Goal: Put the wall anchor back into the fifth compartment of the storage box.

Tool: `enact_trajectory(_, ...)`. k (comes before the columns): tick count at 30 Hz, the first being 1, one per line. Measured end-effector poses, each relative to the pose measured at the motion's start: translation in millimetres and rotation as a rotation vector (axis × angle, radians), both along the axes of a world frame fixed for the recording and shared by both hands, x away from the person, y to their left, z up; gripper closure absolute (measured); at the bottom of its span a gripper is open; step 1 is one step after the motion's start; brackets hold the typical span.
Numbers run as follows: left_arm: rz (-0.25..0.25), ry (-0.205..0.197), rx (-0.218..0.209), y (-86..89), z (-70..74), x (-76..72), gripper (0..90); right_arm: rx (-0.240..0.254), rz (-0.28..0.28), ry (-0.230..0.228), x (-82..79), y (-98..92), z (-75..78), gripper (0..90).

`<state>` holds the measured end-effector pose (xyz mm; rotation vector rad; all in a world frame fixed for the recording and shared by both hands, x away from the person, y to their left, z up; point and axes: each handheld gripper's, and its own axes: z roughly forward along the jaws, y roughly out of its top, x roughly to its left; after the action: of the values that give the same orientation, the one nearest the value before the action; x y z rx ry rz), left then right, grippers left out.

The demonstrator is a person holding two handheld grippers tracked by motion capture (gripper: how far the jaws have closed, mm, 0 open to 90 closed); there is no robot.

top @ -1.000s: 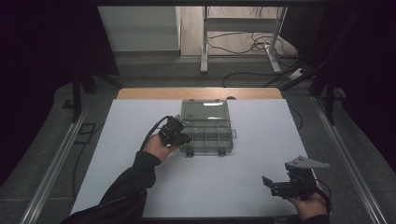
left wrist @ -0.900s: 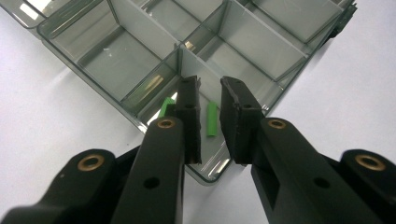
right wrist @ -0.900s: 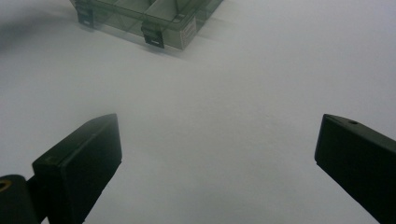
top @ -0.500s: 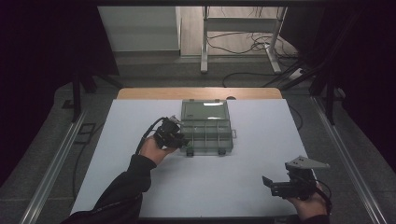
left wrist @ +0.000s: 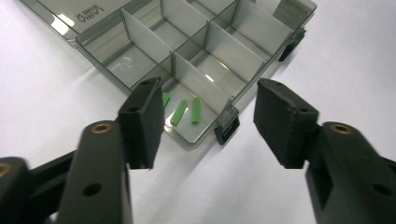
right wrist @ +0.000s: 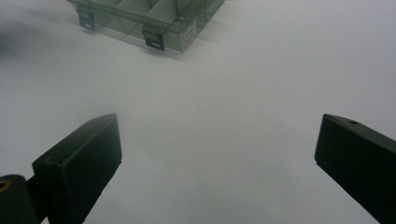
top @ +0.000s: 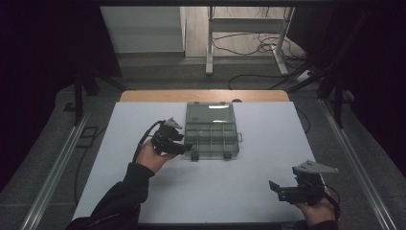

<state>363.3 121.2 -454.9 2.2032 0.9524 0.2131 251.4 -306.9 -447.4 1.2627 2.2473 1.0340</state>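
- The compartment box lies open near the far edge of the white tabletop, about midway between its left and right edges; its lid is folded back toward the far edge.
- Grey dividers split the box into several compartments.
- Three green sticks lie loose in the corner compartment nearest the left gripper; one is partly hidden behind a jaw.
- A dark latch sits on the box's near wall, beside that compartment.
- The left gripper hovers at the box's near left corner, tilted down toward the green sticks. Its jaws have just been opening; they stand apart with nothing between the pads.
- The right gripper is held near the tabletop's near right corner, well apart from the box. Its jaws stand wide apart and grip nothing.
- A black cable trails from the left gripper.
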Motion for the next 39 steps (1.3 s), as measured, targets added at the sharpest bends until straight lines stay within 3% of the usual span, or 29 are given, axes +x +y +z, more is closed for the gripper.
enact_trajectory(4, -0.004, -0.006, -0.03, 4.8, 2.7, -5.1, 34.7, 0.002, 0.001, 0.0, 0.1, -0.2, 0.0, 1.1)
enact_trajectory(16, -0.016, -0.031, -0.058, 12.9, 8.8, -22.0, 22.7, 0.0, 0.005, -0.001, 0.0, 0.2, 0.1, 1.1)
enact_trajectory(29, -0.034, -0.014, -0.099, 20.2, 12.3, -38.6, 14.4, -0.002, 0.015, -0.004, -0.1, 0.0, 0.1, 1.1)
enact_trajectory(39, -0.018, -0.018, -0.124, 34.2, 15.5, -53.1, 9.1, 0.0, 0.016, -0.005, -0.3, 0.0, 0.2, 1.0)
